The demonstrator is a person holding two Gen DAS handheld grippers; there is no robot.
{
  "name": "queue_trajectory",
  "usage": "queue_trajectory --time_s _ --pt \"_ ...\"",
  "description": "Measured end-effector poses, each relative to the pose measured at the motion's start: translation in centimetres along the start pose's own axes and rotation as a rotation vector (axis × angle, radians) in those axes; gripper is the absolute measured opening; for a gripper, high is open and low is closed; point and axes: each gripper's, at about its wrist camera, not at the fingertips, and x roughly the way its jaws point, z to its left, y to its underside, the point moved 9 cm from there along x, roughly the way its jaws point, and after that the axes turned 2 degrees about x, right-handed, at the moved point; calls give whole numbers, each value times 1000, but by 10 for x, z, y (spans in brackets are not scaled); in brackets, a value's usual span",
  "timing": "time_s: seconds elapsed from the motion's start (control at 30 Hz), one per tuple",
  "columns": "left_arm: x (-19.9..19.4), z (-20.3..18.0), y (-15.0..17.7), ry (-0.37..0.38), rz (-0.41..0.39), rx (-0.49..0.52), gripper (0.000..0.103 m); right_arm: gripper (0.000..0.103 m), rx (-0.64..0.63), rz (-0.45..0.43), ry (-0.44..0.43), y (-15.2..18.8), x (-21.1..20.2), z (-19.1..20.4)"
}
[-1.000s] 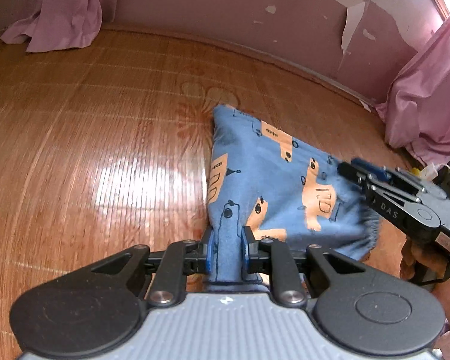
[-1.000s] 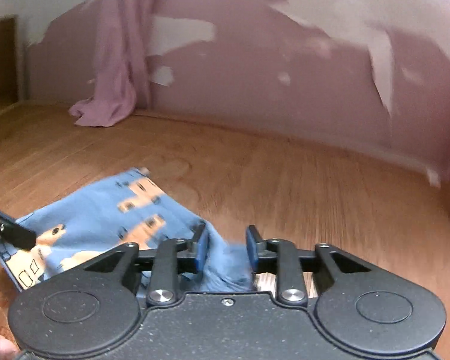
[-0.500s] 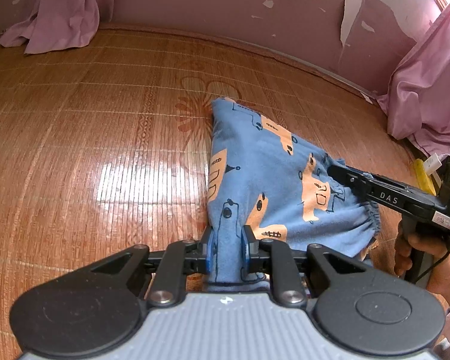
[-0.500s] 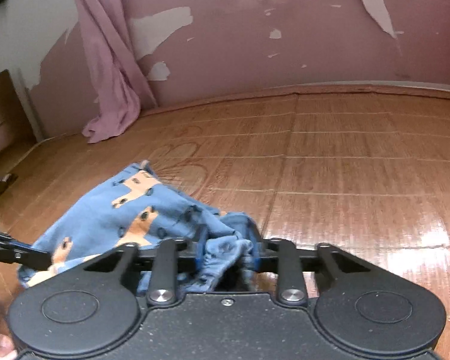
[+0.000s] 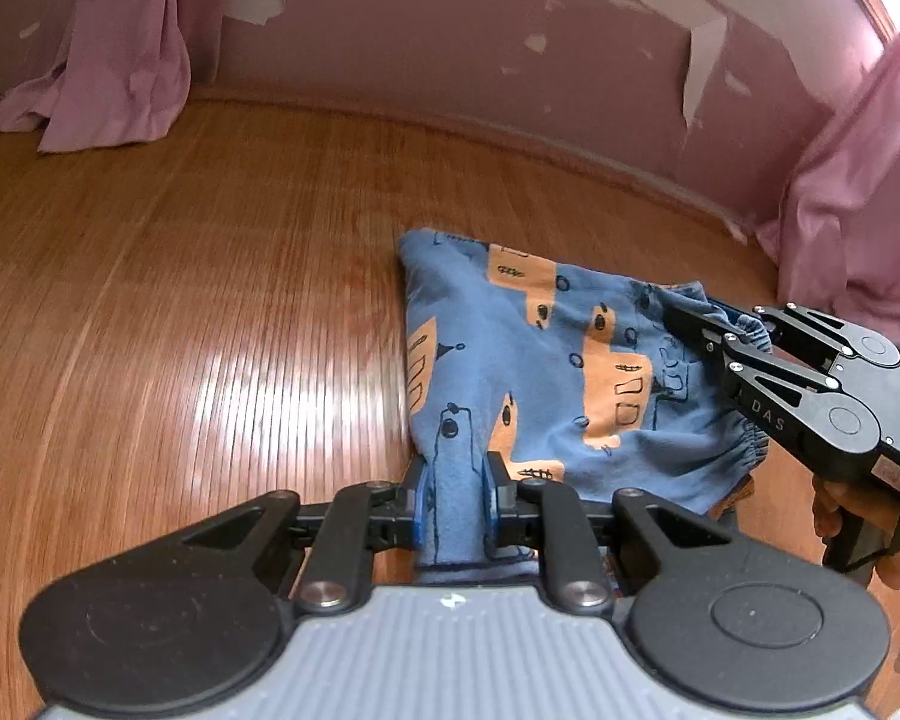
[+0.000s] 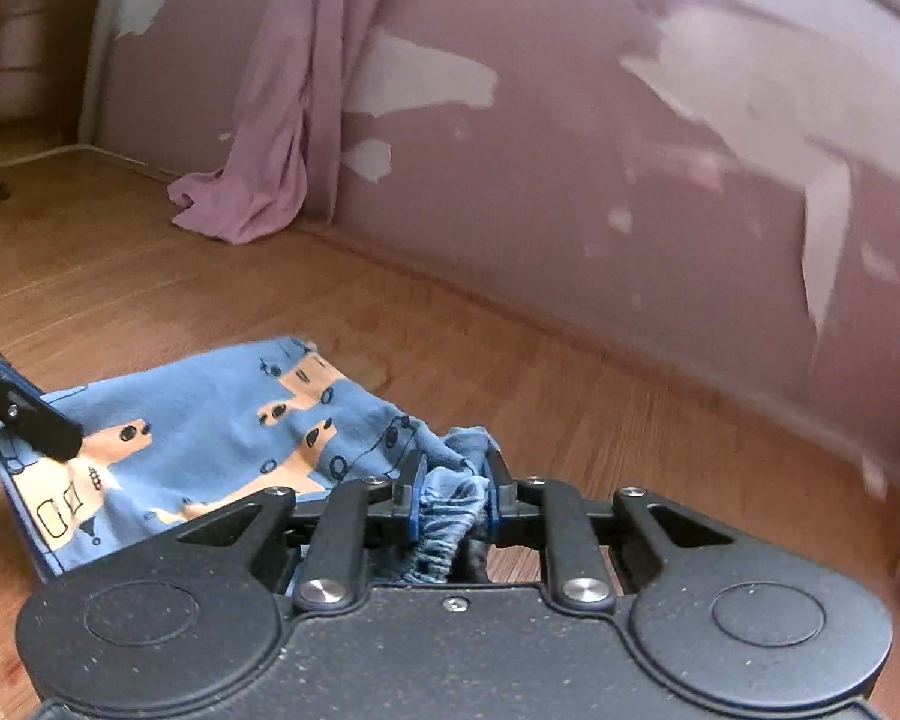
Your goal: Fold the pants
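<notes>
1. The left gripper (image 5: 455, 495) pinched a flat edge of the blue pants (image 5: 546, 372).
2. The right gripper (image 6: 450, 495) clamped the gathered elastic waistband (image 6: 444, 534).
3. The pants stretched between both tools over the bamboo mat (image 5: 180, 330).
4. "DAS" was printed on the right gripper's arm.

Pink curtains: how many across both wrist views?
2. One curtain hangs at far left against the wall, its hem pooled on the floor; the right wrist view shows it too. The second curtain hangs at far right, behind the right gripper. Others may be out of frame.
</notes>
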Motion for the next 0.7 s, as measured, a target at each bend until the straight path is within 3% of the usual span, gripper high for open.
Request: queue_trajectory --time_s 0.17,0.3,0.43,0.6,0.7 --pt "6 6 -47 1 -85 -9 20 20 -97 -44 20 -48 31 -19" --pt "18 14 -76 3 -130 -58 20 20 -151 -30 33 -64 64 -30" --pt "40 26 -86 -9 -126 -72 20 20 -135 6 16 -59 98 -34" --pt "70 48 -76 -37 -59 -120 20 20 -109 77 -18 -31 131 -26" --pt "73 50 -71 -34 -71 -83 20 21 -57 82 -25 -23 138 -28"
